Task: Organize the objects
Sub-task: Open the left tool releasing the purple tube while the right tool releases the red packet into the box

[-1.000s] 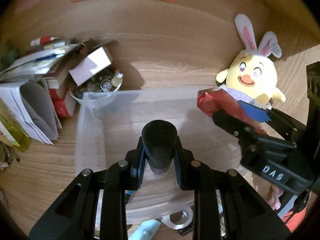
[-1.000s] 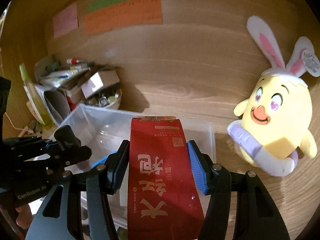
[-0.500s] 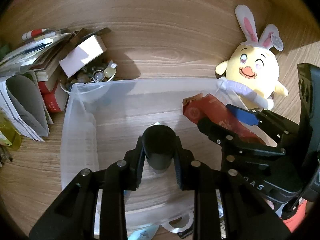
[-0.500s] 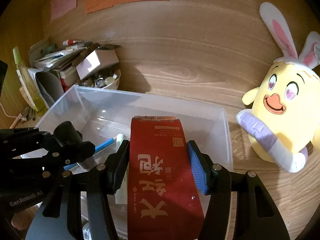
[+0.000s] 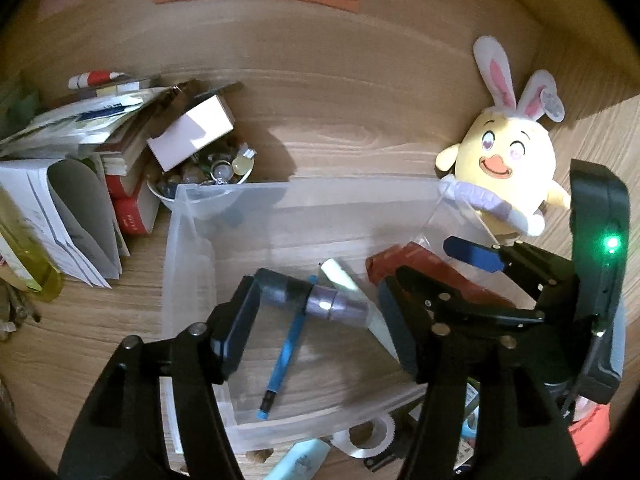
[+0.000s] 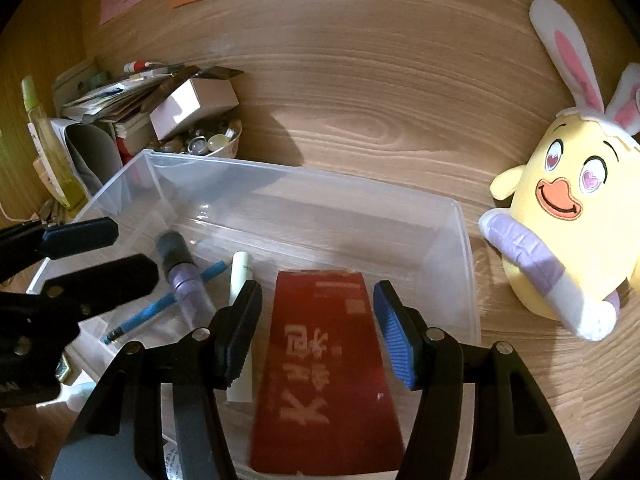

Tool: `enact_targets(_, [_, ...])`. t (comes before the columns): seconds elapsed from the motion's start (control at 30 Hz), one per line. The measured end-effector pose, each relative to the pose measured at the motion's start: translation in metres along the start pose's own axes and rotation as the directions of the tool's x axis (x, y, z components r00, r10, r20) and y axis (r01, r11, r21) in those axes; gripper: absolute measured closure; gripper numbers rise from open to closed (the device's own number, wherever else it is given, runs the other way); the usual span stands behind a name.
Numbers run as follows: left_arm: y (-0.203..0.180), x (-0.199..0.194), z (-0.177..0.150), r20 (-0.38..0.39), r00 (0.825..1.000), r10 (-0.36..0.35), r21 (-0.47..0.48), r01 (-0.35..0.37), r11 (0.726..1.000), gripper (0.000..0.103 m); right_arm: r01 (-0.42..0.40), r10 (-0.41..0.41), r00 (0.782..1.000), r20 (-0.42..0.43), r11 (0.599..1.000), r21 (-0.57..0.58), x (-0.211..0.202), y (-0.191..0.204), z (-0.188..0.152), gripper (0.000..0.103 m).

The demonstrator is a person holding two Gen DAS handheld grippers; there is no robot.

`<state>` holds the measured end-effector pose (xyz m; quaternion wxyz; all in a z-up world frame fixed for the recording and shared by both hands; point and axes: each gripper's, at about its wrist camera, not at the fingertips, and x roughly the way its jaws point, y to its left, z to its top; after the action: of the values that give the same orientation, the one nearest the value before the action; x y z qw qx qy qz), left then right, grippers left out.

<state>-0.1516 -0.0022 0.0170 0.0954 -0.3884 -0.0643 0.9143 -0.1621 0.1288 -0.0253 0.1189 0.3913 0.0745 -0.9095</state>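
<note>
A clear plastic bin sits on the wooden desk. My left gripper is open above it; a black-capped purple bottle lies blurred between its fingers, over a blue pen and a white tube. My right gripper is open over the bin's right side; the red packet lies between its fingers, blurred and not gripped.
A yellow bunny-eared plush stands right of the bin. A bowl of small items, a white box, books and papers crowd the left. Tape and small items lie before the bin.
Both grippers opened. The bottle left the left gripper and tipped onto its side in the bin. The red packet slipped free of the right gripper's pads.
</note>
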Motion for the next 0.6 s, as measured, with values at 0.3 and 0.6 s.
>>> enact_targets(0.3, [0.004, -0.022, 0.003, 0.048, 0.999, 0.001, -0.008, -0.001, 1.0, 0.035, 0.016, -0.016, 0.998, 0.06, 1.0, -0.008, -0.026, 0.001, 0.004, 0.03])
enact_targets(0.6, [0.0, -0.055, -0.001, 0.119, 0.992, 0.044, 0.036, -0.049, 0.998, 0.013, 0.016, -0.013, 0.992, 0.123, 1.0, -0.02, -0.065, 0.002, 0.006, 0.019])
